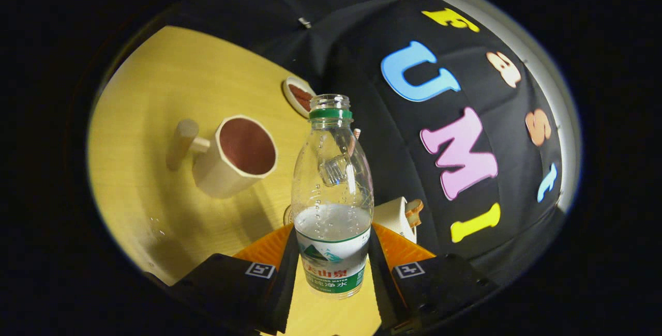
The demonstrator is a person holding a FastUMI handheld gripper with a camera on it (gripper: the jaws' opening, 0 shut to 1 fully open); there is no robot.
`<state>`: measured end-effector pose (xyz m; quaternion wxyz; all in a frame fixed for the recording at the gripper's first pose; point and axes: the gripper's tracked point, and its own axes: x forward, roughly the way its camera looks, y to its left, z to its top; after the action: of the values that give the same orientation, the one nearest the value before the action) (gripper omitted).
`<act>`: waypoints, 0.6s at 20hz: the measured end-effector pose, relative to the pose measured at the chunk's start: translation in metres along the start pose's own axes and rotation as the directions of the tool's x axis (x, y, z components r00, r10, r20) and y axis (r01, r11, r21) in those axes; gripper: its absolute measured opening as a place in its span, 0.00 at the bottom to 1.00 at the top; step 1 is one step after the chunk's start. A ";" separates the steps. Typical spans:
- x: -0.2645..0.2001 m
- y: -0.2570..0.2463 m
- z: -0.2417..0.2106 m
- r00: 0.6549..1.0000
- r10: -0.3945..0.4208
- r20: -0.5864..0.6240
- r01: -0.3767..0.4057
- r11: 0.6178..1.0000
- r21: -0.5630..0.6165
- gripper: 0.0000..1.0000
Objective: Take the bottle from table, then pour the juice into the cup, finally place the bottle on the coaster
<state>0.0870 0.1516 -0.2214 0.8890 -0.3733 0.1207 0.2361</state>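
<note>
Yellow wooden table [170, 93], black cloth booth wall behind. Item: clear plastic water bottle [332, 191], uncapped, green neck ring, about a third full of clear liquid; label mostly illegible. Gripper [332, 263] clamped on bottle, both fingers pressing its labelled lower body. Item: cream cup [235, 156], reddish interior, peg handle, ahead of fingers. Item: small round coaster [298, 96] beyond the bottle neck, partly hidden. Item: cream object [399, 217] behind bottle, unidentifiable.
</note>
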 end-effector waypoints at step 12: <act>0.044 -0.072 0.015 0.968 -0.099 0.229 -0.078 0.751 0.656 0.68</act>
<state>0.1619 0.1326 -0.1846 0.9725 -0.0034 0.0813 0.2182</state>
